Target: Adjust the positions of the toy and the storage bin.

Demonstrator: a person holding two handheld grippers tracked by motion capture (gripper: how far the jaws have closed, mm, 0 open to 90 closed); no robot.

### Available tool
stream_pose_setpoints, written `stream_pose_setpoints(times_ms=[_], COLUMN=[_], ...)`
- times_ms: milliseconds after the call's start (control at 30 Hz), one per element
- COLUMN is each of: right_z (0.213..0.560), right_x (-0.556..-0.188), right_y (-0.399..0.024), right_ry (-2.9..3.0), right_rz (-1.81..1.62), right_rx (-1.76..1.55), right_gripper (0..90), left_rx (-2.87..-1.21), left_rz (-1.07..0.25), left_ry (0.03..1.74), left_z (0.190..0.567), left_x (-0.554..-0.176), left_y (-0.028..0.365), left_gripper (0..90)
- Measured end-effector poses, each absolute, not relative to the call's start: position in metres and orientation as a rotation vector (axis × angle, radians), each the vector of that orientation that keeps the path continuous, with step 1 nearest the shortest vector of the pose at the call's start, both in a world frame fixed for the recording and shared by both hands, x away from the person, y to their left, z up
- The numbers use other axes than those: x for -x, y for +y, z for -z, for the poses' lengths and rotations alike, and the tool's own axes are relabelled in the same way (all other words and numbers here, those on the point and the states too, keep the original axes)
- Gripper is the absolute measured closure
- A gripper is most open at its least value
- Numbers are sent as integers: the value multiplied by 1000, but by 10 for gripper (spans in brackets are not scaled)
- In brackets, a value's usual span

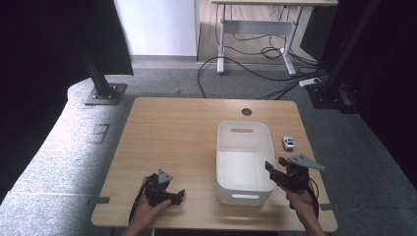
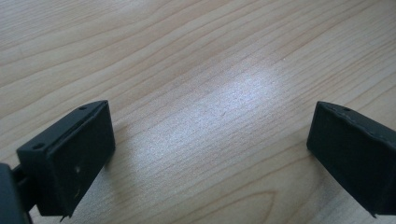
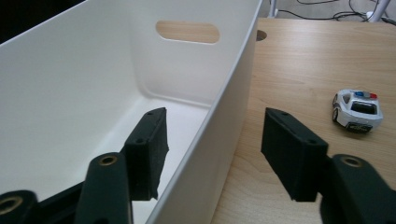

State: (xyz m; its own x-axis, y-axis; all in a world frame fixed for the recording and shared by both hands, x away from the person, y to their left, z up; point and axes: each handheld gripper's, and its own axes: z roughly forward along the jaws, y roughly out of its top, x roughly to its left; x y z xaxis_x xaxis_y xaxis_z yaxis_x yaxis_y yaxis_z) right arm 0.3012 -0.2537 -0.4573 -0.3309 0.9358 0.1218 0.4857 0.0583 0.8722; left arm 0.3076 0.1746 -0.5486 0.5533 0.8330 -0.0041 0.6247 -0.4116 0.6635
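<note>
Two grippers: one in each hand, both at the near edge of the table (image 1: 162, 123).
Right gripper (image 1: 276, 165): held at the near right corner of the bin (image 1: 244, 162), its jaws astride the bin's right wall.
Right jaws: one inside the bin, one outside over the wood, the wall (image 3: 224, 121) running between them; a gap shows on both sides of the wall, so the pads (image 3: 286, 149) are apart and not pressing on it.
Left gripper (image 1: 173, 195): well to the left of the bin, low over the bare wood, held by the left hand (image 1: 150, 209).
Left jaws: wide apart in the left gripper view, with plain tabletop (image 2: 201, 93) between them.
Bin: white, rectangular, open on top, just ahead of the right gripper and stretching away from it; a slot handle (image 3: 187, 31) is cut in its far end wall.
Bin inside: bare white floor and walls as far as the right gripper view reaches.
Toy car (image 3: 357, 110): small, white, with a red and blue light bar, on the wood ahead and to the right of the right gripper, outside the bin and apart from it.
Hole (image 1: 247, 111): round, in the tabletop beyond the bin's far end.
</note>
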Motion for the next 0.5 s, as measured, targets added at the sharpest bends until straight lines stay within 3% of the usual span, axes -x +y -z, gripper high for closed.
stream_pose_setpoints(times_ms=[500], right_z=[454], right_x=[-301], right_y=[-249], right_ry=[1912], right_rz=[-1225], right_rx=[-1390], right_gripper=[600], left_rx=[-2171], left_rz=[-438], left_ry=[1167], left_z=[549], left_x=[-308], left_y=[175], left_gripper=[9])
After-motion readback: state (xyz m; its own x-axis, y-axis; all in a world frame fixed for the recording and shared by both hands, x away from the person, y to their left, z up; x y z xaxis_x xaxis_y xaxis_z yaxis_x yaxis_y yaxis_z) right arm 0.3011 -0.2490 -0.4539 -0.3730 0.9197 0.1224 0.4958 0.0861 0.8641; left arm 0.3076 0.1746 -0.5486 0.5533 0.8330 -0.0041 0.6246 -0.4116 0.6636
